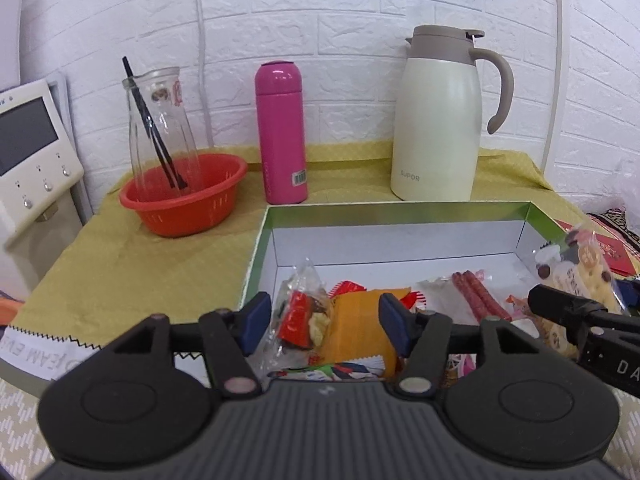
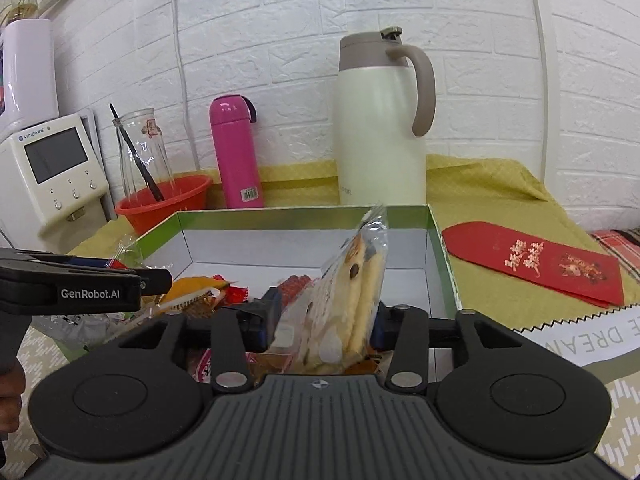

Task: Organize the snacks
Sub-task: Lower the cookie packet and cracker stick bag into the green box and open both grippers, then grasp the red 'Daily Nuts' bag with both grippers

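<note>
A shallow white box with a green rim (image 1: 400, 236) lies on the yellow cloth and holds several snacks. Among them are an orange packet (image 1: 356, 324) and two red sausage sticks (image 1: 476, 296). My left gripper (image 1: 325, 320) hangs over the box's near left part with its jaws apart. A clear packet with red contents (image 1: 300, 316) stands between the blue pads, and no pad presses on it. My right gripper (image 2: 326, 320) is open over the box's near right part. A clear bag of pale cookies (image 2: 348, 292) stands tilted between its pads, leaning toward the right one.
Behind the box stand a red basket (image 1: 184, 200) holding a glass bottle (image 1: 160, 128), a pink flask (image 1: 280, 132) and a cream jug (image 1: 436, 120). A white appliance (image 1: 32, 152) stands at the left. A red envelope (image 2: 536, 264) lies right of the box.
</note>
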